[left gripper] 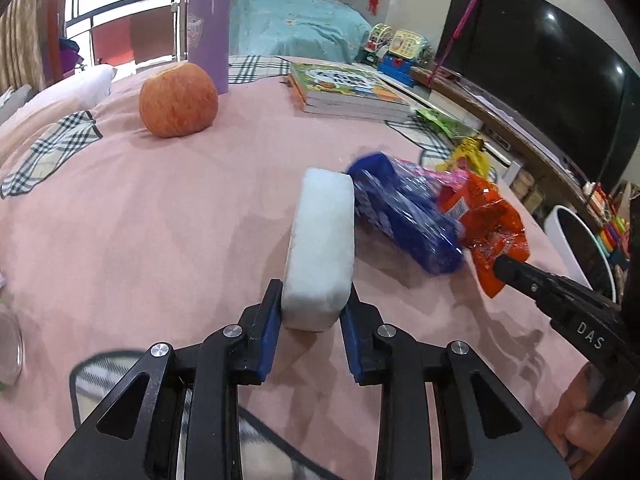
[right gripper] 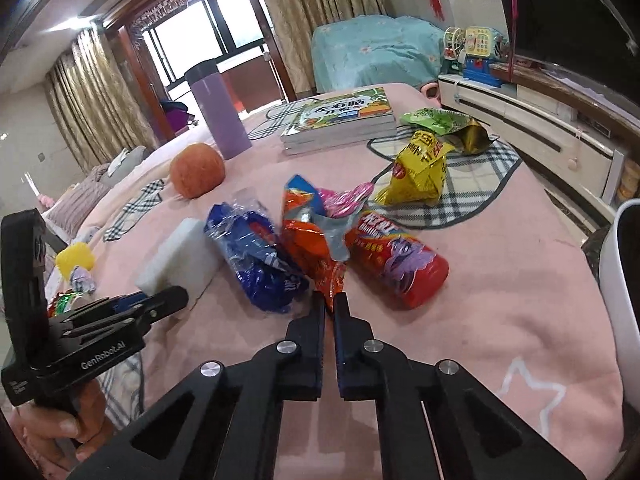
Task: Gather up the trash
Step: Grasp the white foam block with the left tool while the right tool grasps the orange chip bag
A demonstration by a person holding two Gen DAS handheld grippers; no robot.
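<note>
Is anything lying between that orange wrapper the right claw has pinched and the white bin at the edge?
Nothing visible does. The right gripper is shut on the orange wrapper, and toward the white bin there is only bare pink bedspread. The red snack tube lies just beside that path.

Both tools are matte black. On the left gripper (left gripper: 310, 312), two angular fingers with triangular cut-outs run back from the jaws, each carrying round silver screw heads at its pivots, and blue pads line the inner faces at the jaws. The right gripper (right gripper: 330, 308) has the same build: black linkage, silver screws behind the jaws, dark blue pads. White lettering marks each body's side, well behind the jaws. A bare hand (right gripper: 60, 432) grips the left tool's handle.
</note>
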